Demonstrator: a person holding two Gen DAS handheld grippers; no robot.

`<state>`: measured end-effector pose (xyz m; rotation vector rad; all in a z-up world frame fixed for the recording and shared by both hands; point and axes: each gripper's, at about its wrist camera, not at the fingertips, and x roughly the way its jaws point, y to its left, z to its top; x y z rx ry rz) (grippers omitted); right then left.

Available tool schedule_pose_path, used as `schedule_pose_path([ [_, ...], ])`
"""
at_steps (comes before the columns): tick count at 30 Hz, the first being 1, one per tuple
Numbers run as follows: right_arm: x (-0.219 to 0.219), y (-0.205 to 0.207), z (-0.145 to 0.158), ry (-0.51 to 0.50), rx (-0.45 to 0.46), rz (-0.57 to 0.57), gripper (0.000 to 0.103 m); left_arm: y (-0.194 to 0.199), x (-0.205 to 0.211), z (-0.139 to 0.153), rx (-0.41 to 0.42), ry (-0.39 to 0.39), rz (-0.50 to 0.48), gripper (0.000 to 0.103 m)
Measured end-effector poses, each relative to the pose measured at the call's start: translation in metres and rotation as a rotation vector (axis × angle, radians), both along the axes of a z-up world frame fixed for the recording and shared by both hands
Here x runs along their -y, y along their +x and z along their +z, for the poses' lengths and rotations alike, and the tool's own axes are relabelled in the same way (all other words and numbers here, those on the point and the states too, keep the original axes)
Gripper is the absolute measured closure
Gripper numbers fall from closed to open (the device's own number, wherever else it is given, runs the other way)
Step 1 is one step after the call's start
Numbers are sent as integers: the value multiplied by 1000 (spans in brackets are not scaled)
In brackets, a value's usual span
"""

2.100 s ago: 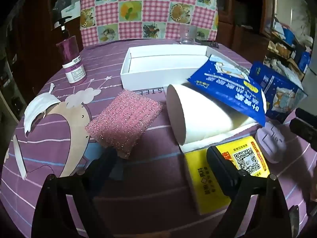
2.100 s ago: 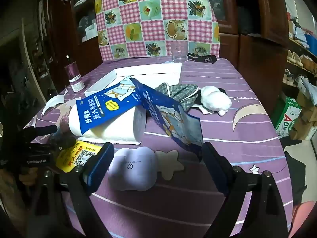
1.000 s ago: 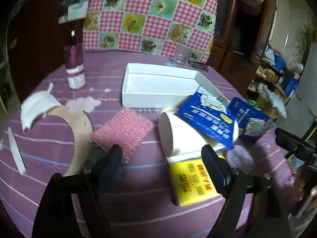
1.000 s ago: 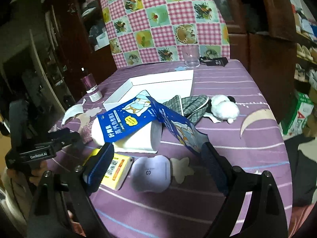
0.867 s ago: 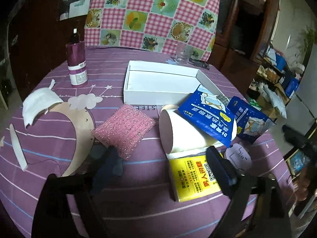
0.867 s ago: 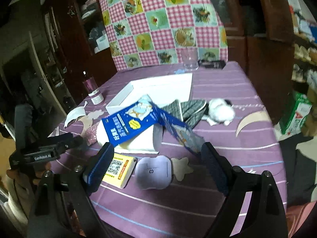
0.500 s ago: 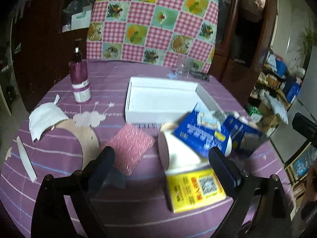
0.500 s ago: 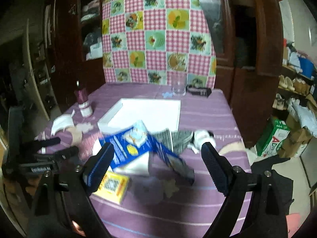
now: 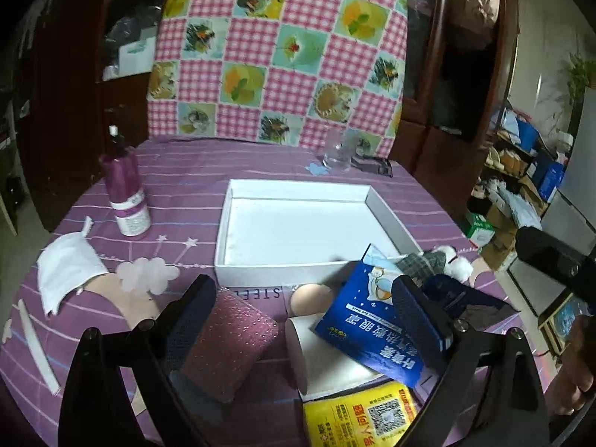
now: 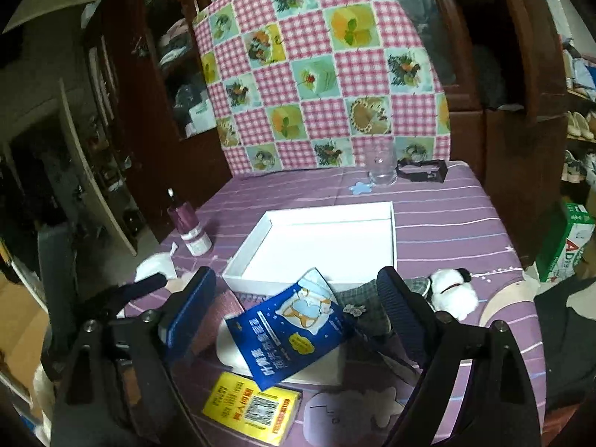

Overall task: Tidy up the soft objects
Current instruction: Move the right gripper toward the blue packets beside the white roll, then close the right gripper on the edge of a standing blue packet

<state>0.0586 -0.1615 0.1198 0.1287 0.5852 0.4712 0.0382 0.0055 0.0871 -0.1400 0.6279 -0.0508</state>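
Soft items lay clustered on the purple surface (image 9: pixel 260 164), in front of the white tray (image 9: pixel 309 231).
Your left gripper (image 9: pixel 303 329) and right gripper (image 10: pixel 296 314) hovered with fingers spread wide, holding nothing. Pink sponge (image 9: pixel 227 346), blue pouch (image 10: pixel 294 331), plaid cloth (image 10: pixel 359 298) and white plush (image 10: pixel 452 292) sat outside the tray.

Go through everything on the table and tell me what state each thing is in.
White box: open, empty.
Glass: upright, looks empty.
Purple bottle: upright.
Paper roll: on its side.
Blue packet: leaning on the roll.
Left gripper: open.
Right gripper: open.
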Motion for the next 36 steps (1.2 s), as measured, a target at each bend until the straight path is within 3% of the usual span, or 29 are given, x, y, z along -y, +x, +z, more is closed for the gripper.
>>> schedule_pose_path([
  [3, 2, 3, -14, -4, -10, 14, 17, 7, 1, -15, -30, 6, -12, 8],
  [8, 14, 1, -26, 1, -12, 19, 19, 10, -8, -35, -83, -58, -29, 8],
  [16, 45, -6, -32, 12, 20, -6, 19, 5, -17, -41, -101, -141, -54, 8],
  [24, 54, -3, -48, 13, -17, 25, 19, 0, 5, -40, -91, -68, -117, 8],
  [36, 37, 3, -75, -141, -103, 59, 19, 3, 7, -46, -119, -53, -114, 8],
])
